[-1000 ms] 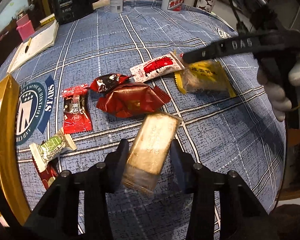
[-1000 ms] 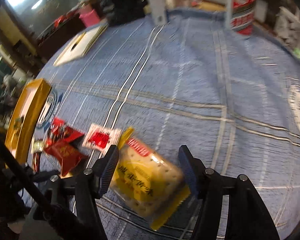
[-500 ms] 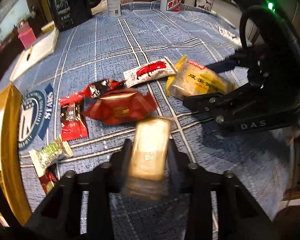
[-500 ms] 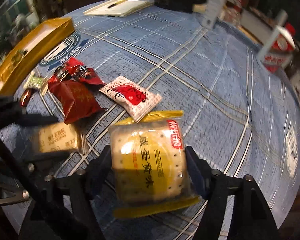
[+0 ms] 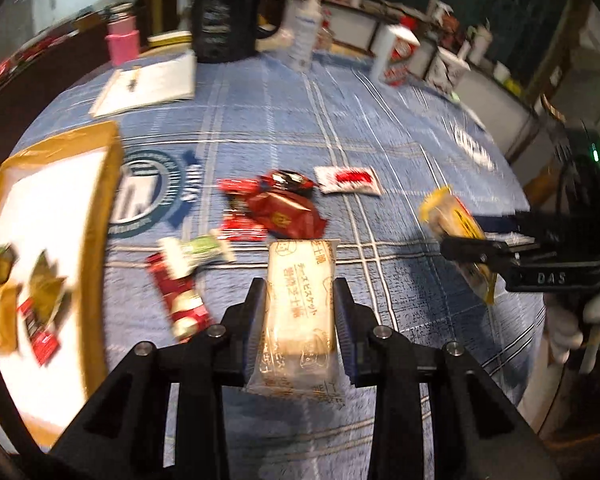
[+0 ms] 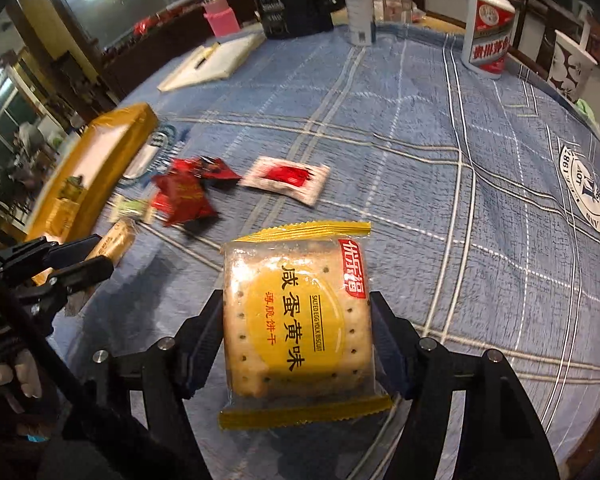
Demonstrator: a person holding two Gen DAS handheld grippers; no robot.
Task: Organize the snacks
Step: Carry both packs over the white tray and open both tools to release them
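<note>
Left claw [image 5: 300,312] pinched on a pale cheese-biscuit packet [image 5: 298,312], fingers pressed against both long sides, packet lifted clear of the blue checked cloth on the bench [image 5: 380,128]. Right claw [image 6: 296,332] clamped on a salted egg yolk biscuit pack [image 6: 296,320], yellow-edged wrapper, printed face up, held above the cloth. Same pack seen from the left wrist view at the right edge [image 5: 456,236], tilted, gripped by the black right claw. Left claw with its pale packet visible low left in the right wrist view [image 6: 112,244]. Loose on the cloth between the two claws: a dark red foil pouch [image 5: 286,212], a white sachet with a red panel [image 5: 348,179] just beyond it, a small black-and-red wrapper [image 5: 288,180] touching the pouch's far end, a green-and-white wrapped sweet [image 5: 198,248] and a red stick pack [image 5: 180,300] lying partly under it. Gold-rimmed tray [image 5: 104,216] at the left edge of the cloth, white inside, several small wrapped snacks [image 5: 24,300] already in it, blurred. Far side of the bench: open notebook [image 5: 148,88], black jug [image 5: 224,20], white pump bottle [image 6: 358,4], red-and-white bottle [image 6: 488,36].
</note>
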